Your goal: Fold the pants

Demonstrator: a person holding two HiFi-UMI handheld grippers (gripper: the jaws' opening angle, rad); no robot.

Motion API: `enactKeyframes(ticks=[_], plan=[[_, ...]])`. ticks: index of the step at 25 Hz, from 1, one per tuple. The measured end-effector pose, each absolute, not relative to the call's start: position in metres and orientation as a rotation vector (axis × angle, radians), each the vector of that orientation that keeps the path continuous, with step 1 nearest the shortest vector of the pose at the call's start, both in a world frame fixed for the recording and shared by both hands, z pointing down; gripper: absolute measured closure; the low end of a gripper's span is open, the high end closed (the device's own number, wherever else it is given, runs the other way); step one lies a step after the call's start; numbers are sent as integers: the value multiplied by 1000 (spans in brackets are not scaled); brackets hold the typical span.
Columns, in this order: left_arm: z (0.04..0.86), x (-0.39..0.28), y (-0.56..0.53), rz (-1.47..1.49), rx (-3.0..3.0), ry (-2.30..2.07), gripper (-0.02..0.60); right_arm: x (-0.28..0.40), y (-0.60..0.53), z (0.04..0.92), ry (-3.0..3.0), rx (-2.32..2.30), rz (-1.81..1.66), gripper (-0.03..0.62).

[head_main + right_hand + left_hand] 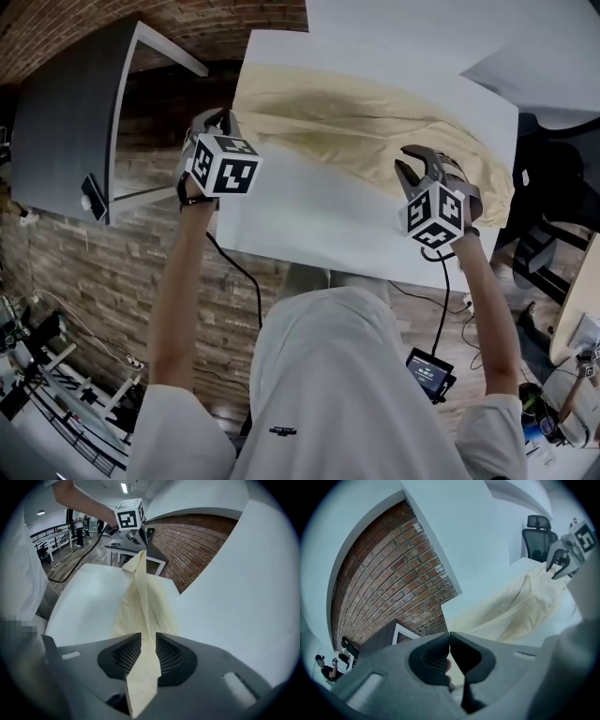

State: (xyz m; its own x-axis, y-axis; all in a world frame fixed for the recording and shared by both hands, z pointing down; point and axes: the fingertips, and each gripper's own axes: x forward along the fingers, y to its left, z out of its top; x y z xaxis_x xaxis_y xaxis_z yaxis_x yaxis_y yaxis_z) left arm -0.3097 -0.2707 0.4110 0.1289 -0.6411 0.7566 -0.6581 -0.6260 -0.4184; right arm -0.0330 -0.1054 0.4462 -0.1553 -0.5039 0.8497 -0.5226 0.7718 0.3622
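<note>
Here the left tool [449, 635] is pressed together, pinching one end of the beige pants [140, 603] that lie across the white counter [86, 597]. The right tool [144, 641] stands slightly spread, with cloth between its pads.

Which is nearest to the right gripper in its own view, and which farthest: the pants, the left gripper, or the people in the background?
1. Pants: bottom centre, between the jaws of the right gripper.
2. Left gripper: top centre, at the pants' far end.
3. People: background, upper left.
</note>
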Motion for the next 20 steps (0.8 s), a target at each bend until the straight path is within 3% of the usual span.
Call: enactKeyframes(ticks=[12, 20], plan=[[412, -319, -324, 1610, 2320, -1400, 574, -11, -158, 505, -1708, 747, 51, 459], [429, -298, -358, 1640, 2306, -1405, 574, 12, -184, 526, -1686, 705, 30, 588]])
